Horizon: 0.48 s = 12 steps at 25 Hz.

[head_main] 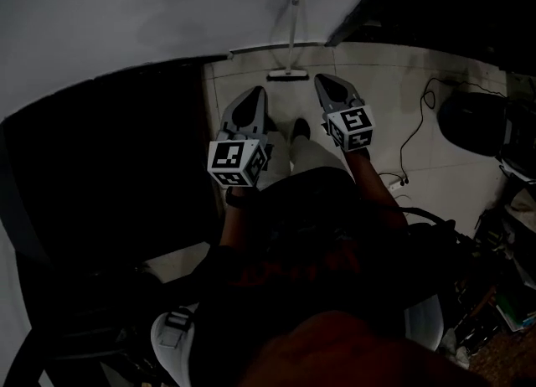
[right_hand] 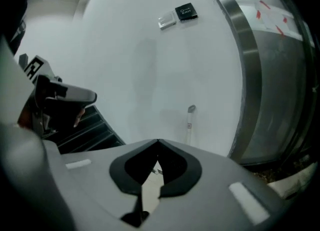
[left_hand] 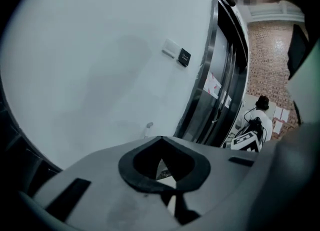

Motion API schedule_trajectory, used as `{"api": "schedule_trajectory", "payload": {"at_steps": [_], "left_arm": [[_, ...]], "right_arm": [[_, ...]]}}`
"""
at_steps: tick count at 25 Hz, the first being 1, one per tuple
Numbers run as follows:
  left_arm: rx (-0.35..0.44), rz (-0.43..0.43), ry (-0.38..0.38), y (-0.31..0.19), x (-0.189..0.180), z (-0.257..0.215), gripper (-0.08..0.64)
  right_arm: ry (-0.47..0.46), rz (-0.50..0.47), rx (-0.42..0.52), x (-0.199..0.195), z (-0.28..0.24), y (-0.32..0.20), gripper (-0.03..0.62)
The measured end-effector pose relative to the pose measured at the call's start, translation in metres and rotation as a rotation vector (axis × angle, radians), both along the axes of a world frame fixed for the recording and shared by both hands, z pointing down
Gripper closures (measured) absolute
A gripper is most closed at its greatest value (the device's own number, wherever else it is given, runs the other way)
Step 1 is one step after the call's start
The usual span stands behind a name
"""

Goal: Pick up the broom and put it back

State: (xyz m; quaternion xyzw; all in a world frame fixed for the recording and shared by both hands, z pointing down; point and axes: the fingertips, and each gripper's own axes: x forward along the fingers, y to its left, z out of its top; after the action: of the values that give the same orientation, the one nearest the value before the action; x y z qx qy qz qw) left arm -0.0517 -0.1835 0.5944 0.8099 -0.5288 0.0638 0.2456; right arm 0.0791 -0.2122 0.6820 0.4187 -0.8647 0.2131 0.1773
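Two hand-held grippers are pointing forward and slightly down over the tiled floor [head_main: 377, 75], both empty, because the broom is not yet within reach. On the left, the left hand-held gripper [head_main: 253, 94] is holding its jaws together at the tips with nothing between them, which is looking more like a carrying posture than a ready grasp. Between the two and well beyond them, the broom [head_main: 292, 33] is standing nearly upright at the far side. Its handle is leaning on the white wall [head_main: 167, 8] and its head is resting on the floor at the wall's foot, so it is staying propped. On the right, the right hand-held gripper [head_main: 325, 82] is likewise pressing its jaws together on nothing. Whichever one is taking the handle will probably need to open first.
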Motion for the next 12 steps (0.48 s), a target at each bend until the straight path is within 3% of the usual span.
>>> {"api": "schedule_trajectory", "payload": {"at_steps": [5,6,9,12], "left_arm": [[0.061,-0.045,0.000,-0.022,-0.026,0.001,0.555],[0.065,-0.071,-0.011,-0.022,-0.034,0.001,0.555],[0.051,-0.148,-0.055,-0.011,-0.059,0.007,0.555],[0.012,-0.186,-0.116,0.011,-0.080,0.020,0.555]], "right_arm": [[0.030,0.073,-0.069,-0.004,0.068,-0.047,0.582],[0.031,0.076,-0.096,-0.008,0.084,-0.059,0.541],[0.067,0.055,-0.136,-0.024,0.129,-0.099,0.481],[0.104,0.099,-0.181,-0.031,0.179,-0.144,0.454]]}}
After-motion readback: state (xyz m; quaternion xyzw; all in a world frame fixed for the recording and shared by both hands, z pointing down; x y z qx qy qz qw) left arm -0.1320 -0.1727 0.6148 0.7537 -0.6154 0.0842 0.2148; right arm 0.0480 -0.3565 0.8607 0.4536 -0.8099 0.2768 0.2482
